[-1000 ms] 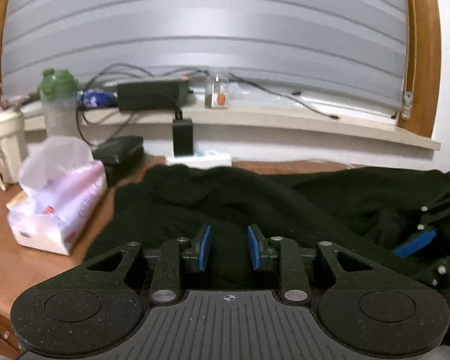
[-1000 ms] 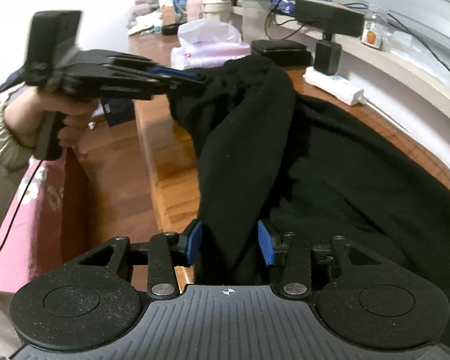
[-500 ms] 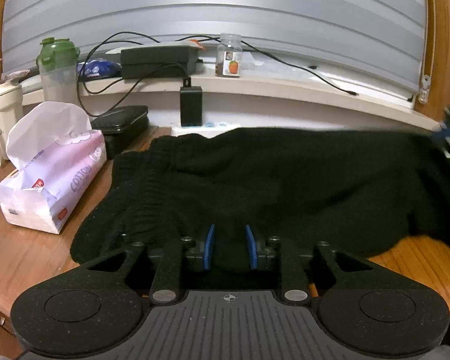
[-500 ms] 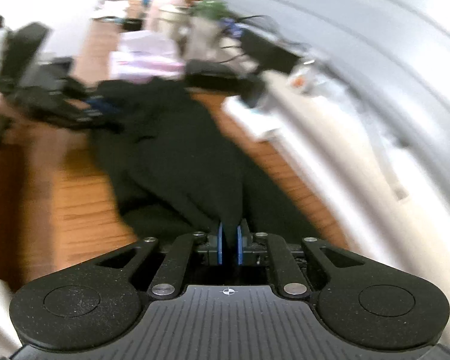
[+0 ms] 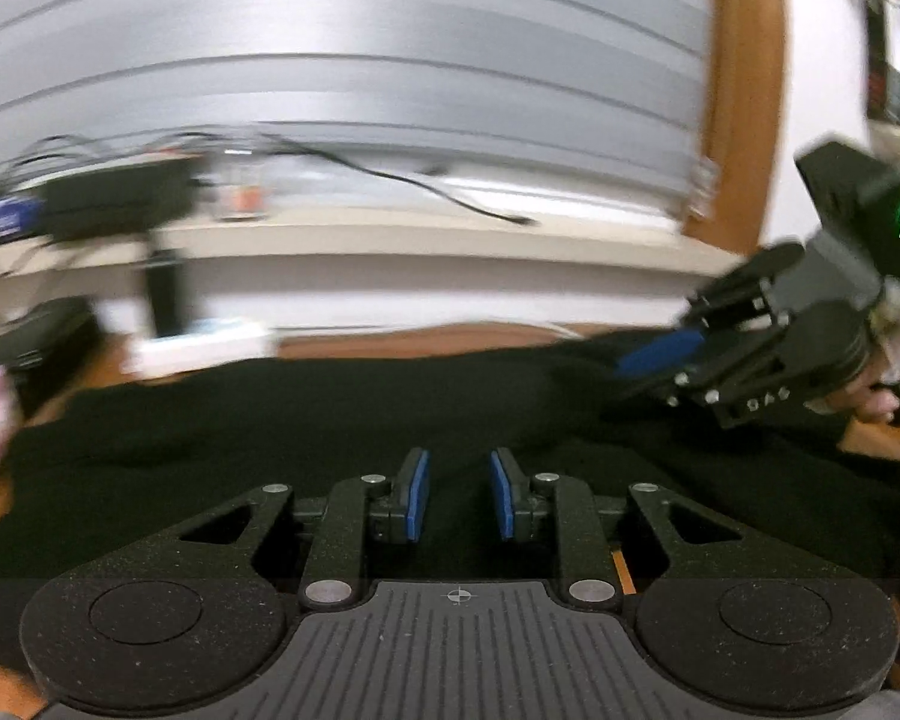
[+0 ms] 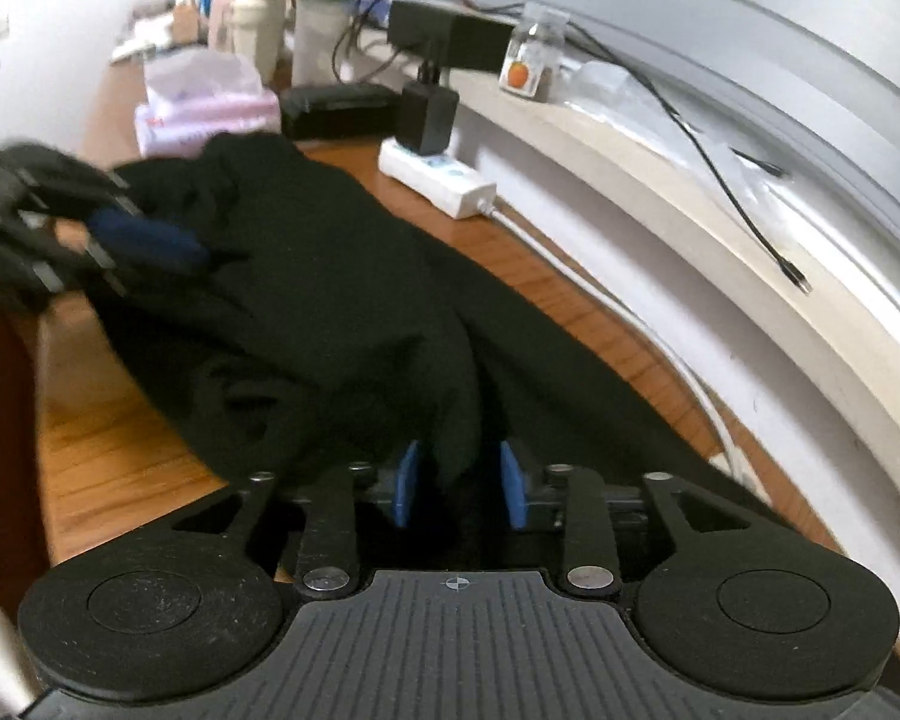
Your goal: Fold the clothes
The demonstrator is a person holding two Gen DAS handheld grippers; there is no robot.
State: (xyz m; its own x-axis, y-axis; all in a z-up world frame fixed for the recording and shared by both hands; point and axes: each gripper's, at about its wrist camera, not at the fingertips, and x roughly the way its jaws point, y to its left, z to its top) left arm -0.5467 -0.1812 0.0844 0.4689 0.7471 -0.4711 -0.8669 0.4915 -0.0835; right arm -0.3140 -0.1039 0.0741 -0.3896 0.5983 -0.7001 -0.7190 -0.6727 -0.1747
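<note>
Black knit, the garment [image 6: 342, 300] lies stretched along the wooden table [image 6: 120, 456], parallel to the sill, with one layer lapped over another down its length and a bunched end near the tissue pack [image 6: 204, 108]. That looks like a lengthwise fold already laid, but the cloth is rumpled and loose at the edges, so you would judge the folding partly done, not finished: a cross fold and some smoothing seem left.

Your left gripper [image 5: 459, 495] hovers low over the cloth with its blue pads parted and nothing clamped between them; the fabric only shows behind the gap. Your right gripper [image 6: 459, 492] has its pads apart too, with a ridge of cloth standing in the gap. It is not pinched, as far as you can see.

Mind what crowds the far edge. A white power strip [image 6: 438, 180] with a black adapter [image 6: 429, 114] plugged in sits just beside the garment, and its white cord runs along the table beside the cloth. A black box [image 6: 342, 111] sits near the bunched end. On the sill a loose black cable [image 6: 744, 204] trails, and a small jar [image 6: 531, 69] stands there. The left view is blurred, so fine detail there is unsure.
</note>
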